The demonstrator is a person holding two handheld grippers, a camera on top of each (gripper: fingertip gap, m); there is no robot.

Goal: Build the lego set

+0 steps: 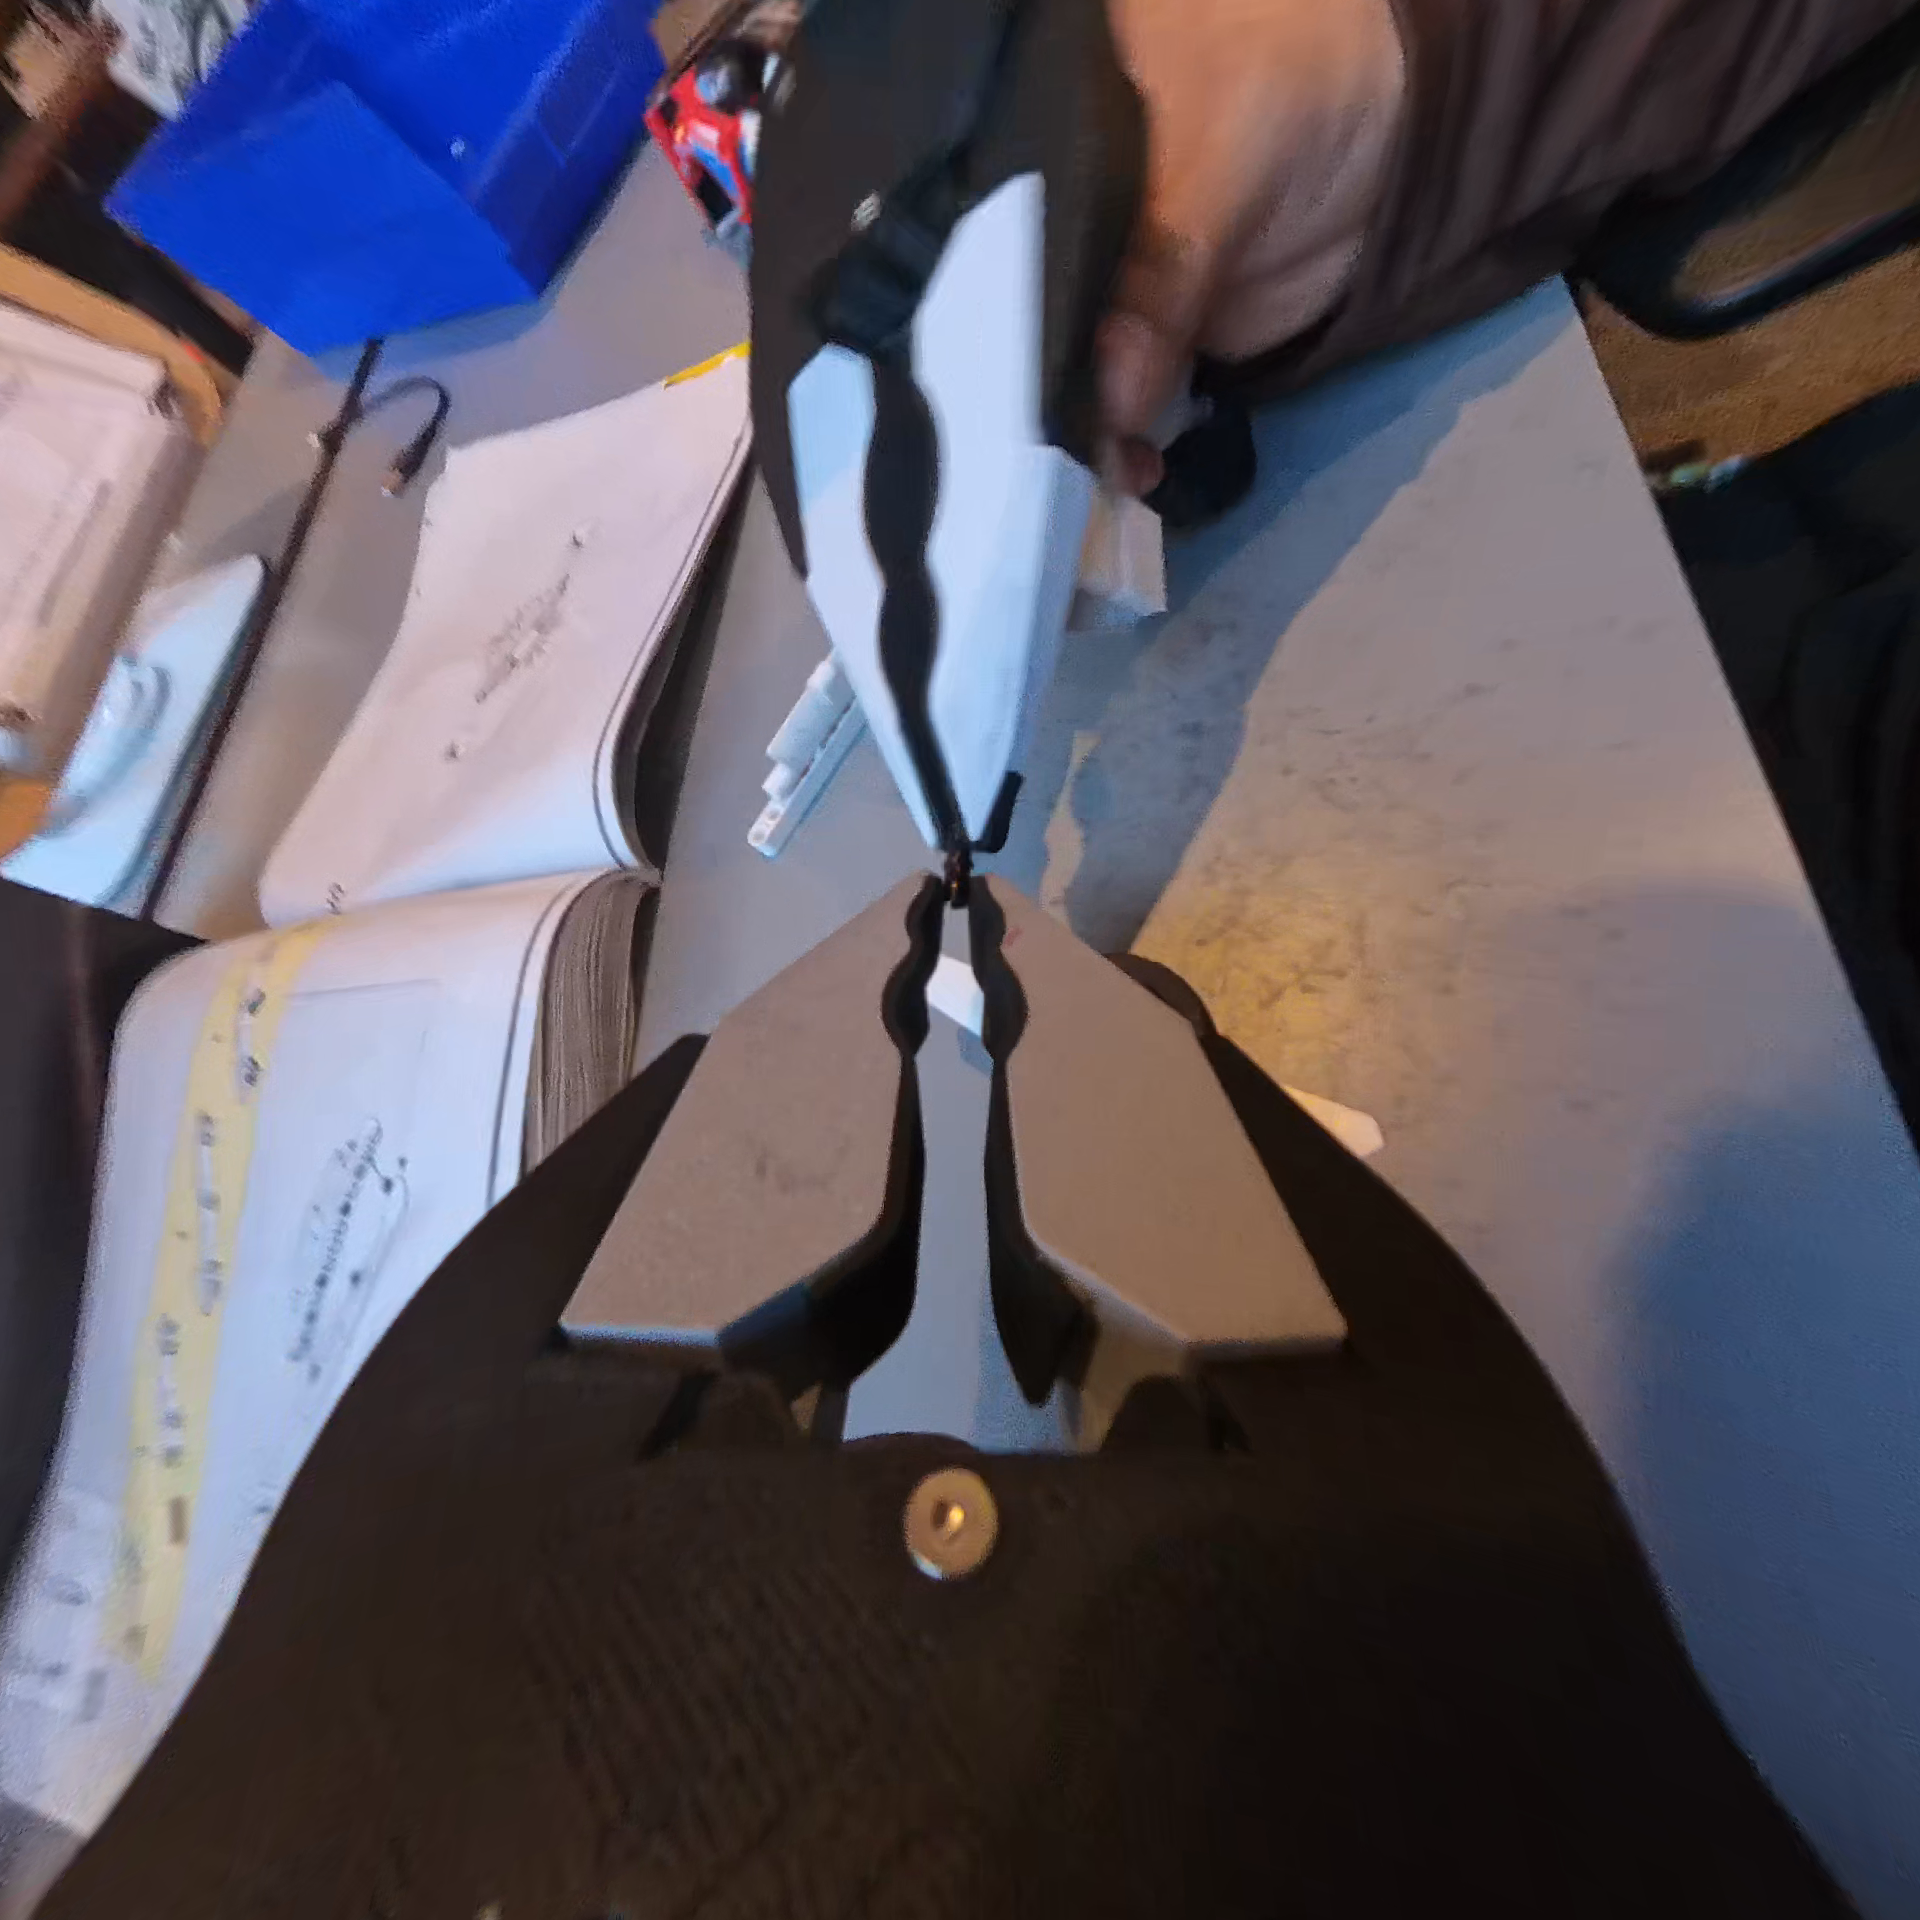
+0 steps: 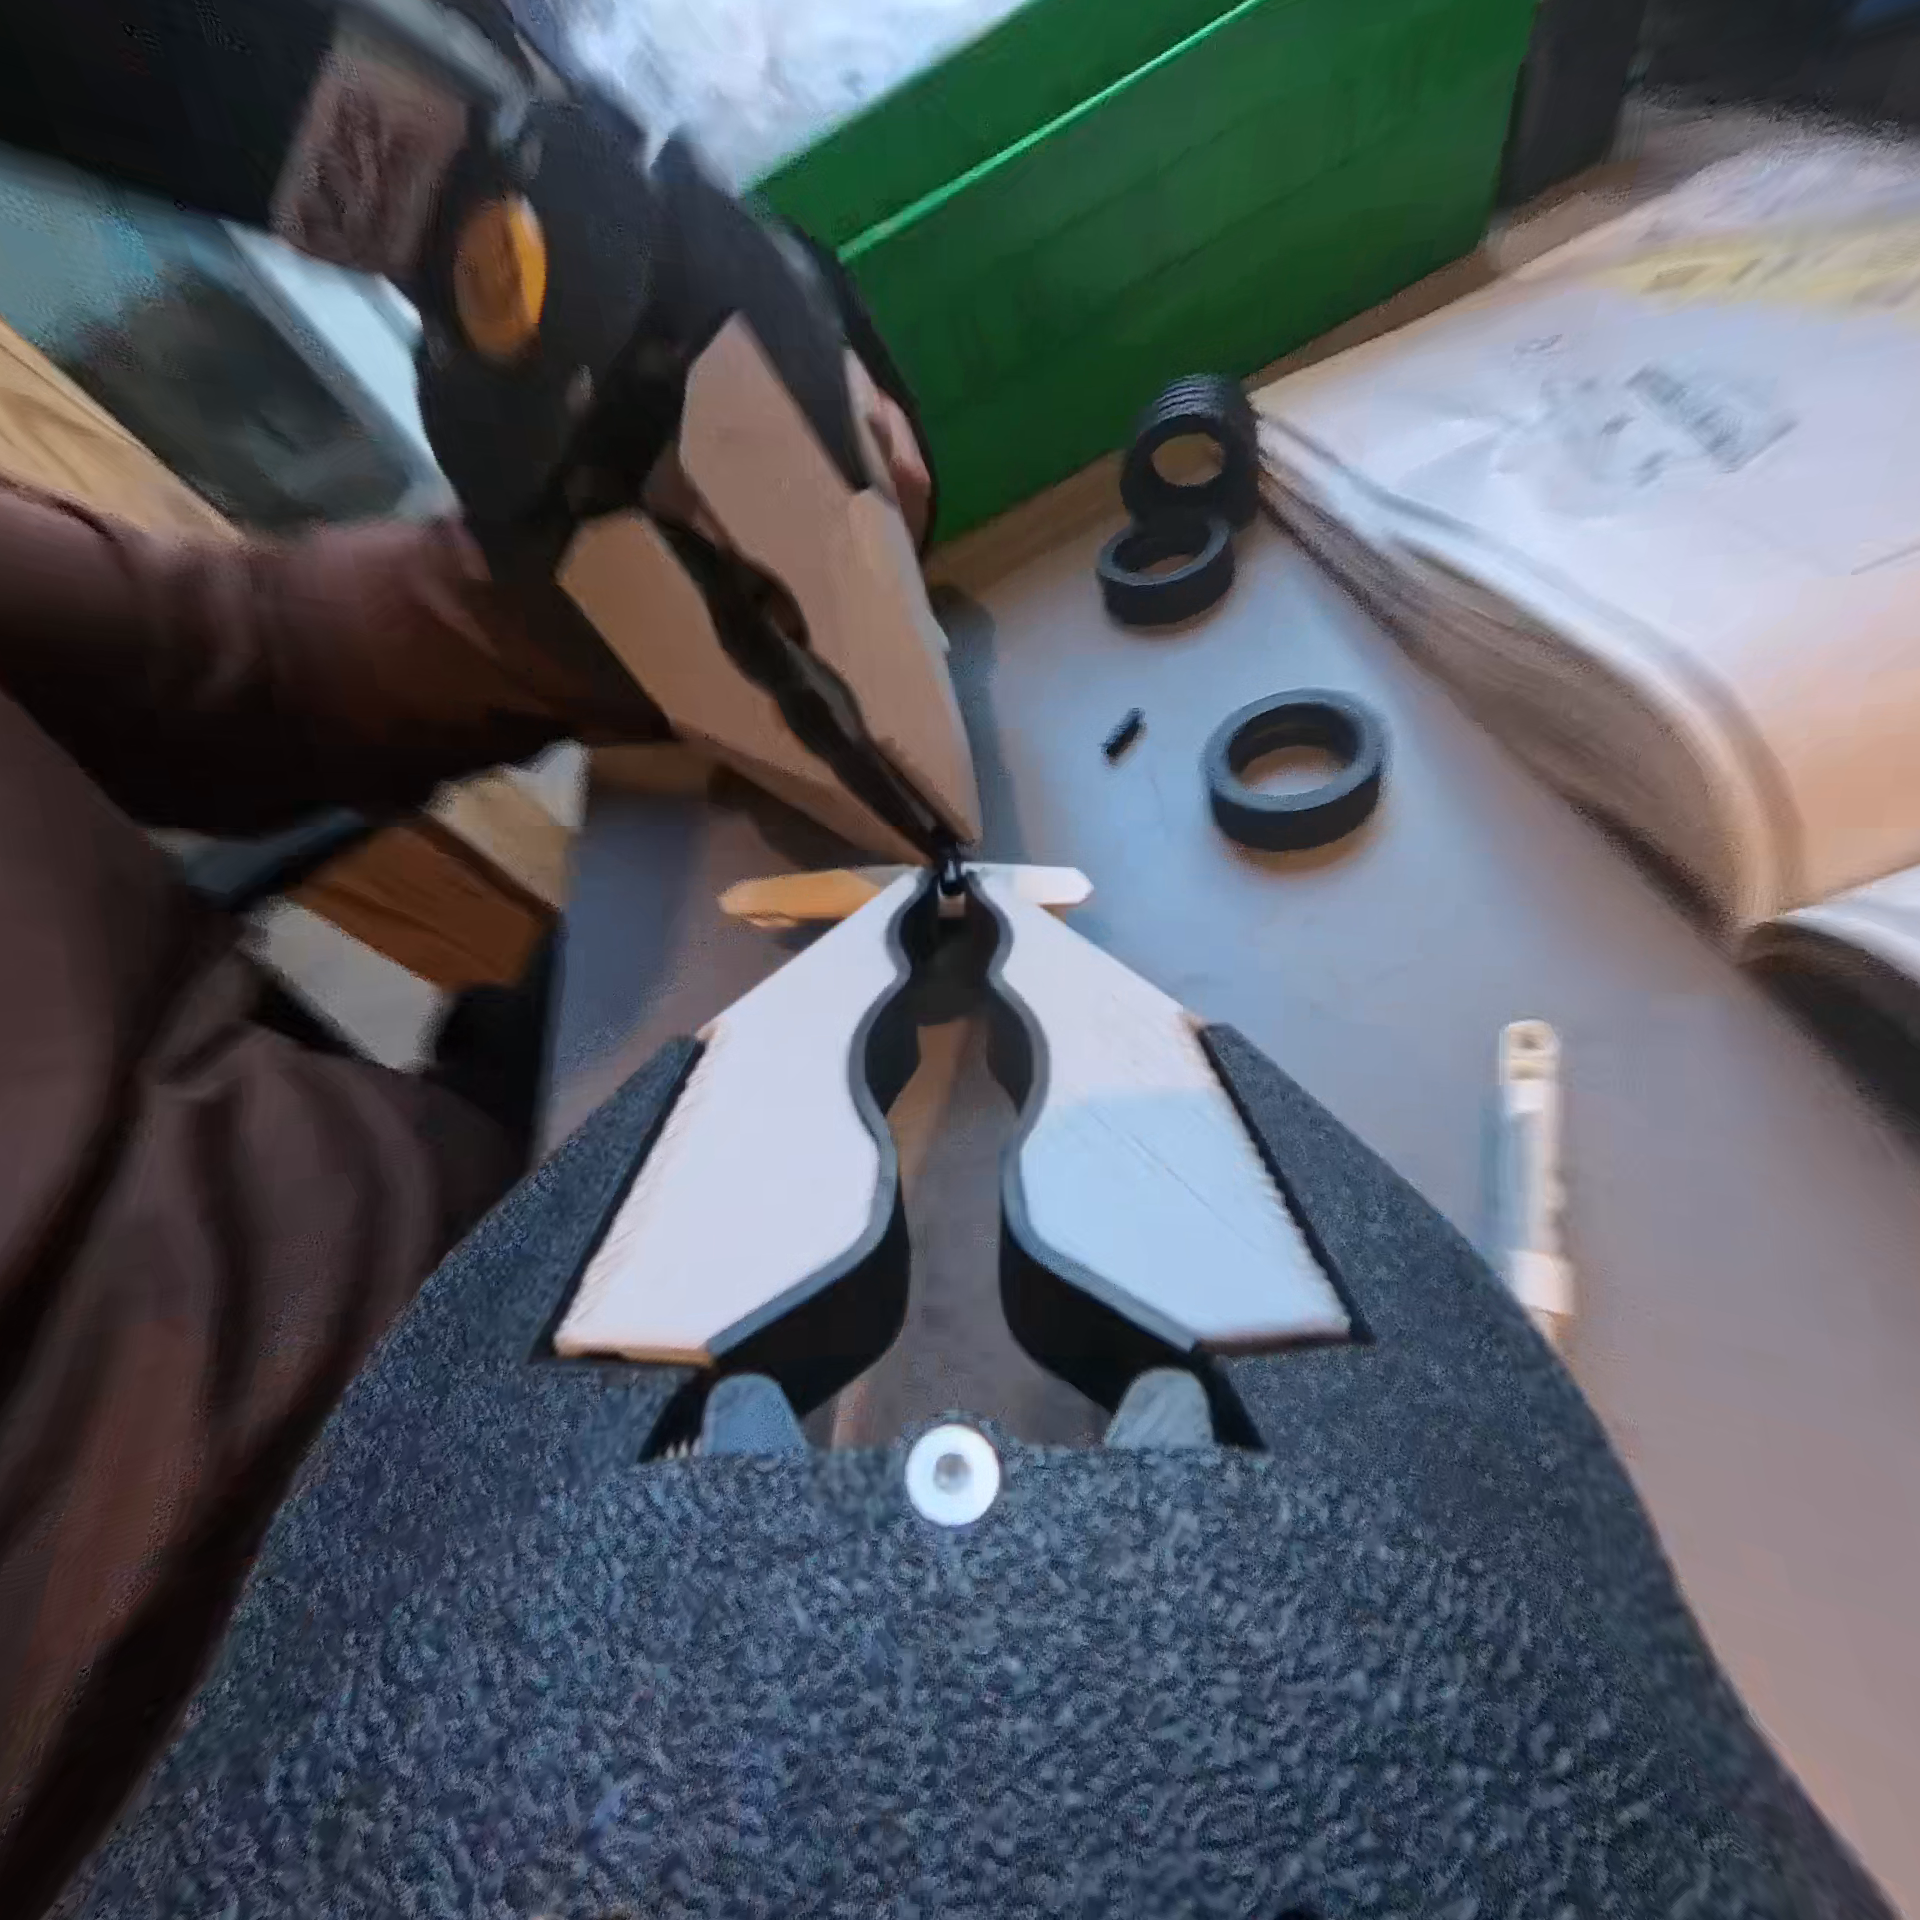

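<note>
My left gripper [image 1: 951, 896] and my right gripper [image 1: 963, 826] meet tip to tip above the grey table [image 1: 1455, 831]. Both are shut on a small black Lego piece [image 1: 953, 862] pinched between their tips. I cannot tell whether it is one piece or two joined. In the right wrist view the right gripper [image 2: 951, 891] points up from below and the left gripper [image 2: 948, 836] comes in from the upper left, with the black piece [image 2: 950, 864] between them. White Lego beams [image 1: 810, 748] lie on the table under the right gripper.
An open instruction book [image 1: 499, 665] lies left of the grippers, with a blue bin [image 1: 364, 177] behind it. In the right wrist view there are three black tyres [image 2: 1294, 769], a loose black pin [image 2: 1122, 732], a white beam [image 2: 1527, 1143], a green box [image 2: 1143, 229] and the book [image 2: 1558, 540]. My two grippers' fingertips are within a few centimetres of each other.
</note>
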